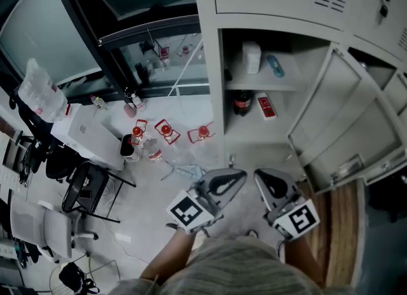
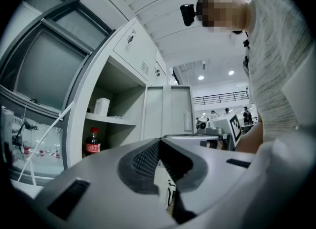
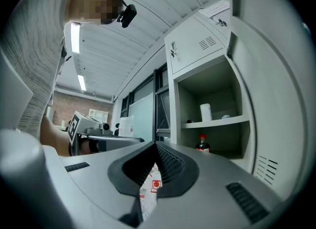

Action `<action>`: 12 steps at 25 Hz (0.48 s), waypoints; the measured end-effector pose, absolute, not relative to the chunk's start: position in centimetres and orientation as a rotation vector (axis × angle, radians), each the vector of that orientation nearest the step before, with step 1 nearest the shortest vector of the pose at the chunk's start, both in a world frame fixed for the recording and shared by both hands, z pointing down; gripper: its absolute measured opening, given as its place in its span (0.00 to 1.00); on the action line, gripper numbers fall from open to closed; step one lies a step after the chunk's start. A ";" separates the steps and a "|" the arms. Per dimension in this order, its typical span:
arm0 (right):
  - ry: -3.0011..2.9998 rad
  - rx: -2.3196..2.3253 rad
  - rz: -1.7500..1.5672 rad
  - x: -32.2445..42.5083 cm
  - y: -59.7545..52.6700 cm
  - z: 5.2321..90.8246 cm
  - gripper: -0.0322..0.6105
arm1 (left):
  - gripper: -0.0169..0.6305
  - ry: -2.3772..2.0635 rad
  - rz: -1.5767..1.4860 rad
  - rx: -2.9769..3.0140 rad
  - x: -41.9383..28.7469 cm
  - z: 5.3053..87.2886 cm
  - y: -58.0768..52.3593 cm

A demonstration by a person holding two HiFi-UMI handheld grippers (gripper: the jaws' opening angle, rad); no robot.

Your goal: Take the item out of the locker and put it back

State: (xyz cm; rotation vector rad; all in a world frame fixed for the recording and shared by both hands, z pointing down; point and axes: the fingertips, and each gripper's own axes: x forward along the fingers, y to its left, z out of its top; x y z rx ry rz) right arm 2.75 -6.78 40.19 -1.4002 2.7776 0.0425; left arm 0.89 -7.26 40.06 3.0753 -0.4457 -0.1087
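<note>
Both grippers are level in front of the open locker (image 1: 215, 65) and I'm holding nothing. My left gripper (image 1: 240, 174) has its jaws clenched together with nothing between them, and my right gripper (image 1: 261, 174) is clamped shut on nothing too. The two sit side by side, just apart. Inside the locker, the dark bottle (image 1: 241, 103) with the red label stands upright under the shelf (image 1: 280, 86), beside a red-and-white box (image 1: 266, 105). A white container (image 1: 252, 57) stands on the shelf above. The door (image 1: 337, 106) hangs open on the right.
</note>
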 end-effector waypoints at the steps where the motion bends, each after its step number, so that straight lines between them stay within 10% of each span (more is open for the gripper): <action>1: 2.779 -1.403 0.044 2.7 -6.8 40.3 0.05 | 0.03 -0.446 -0.106 3.075 0.9 40.1 -7.3; 12: 2.855 -1.450 0.007 2.8 -9.9 42.7 0.08 | 0.03 -0.549 -0.076 3.060 0.1 41.3 -10.2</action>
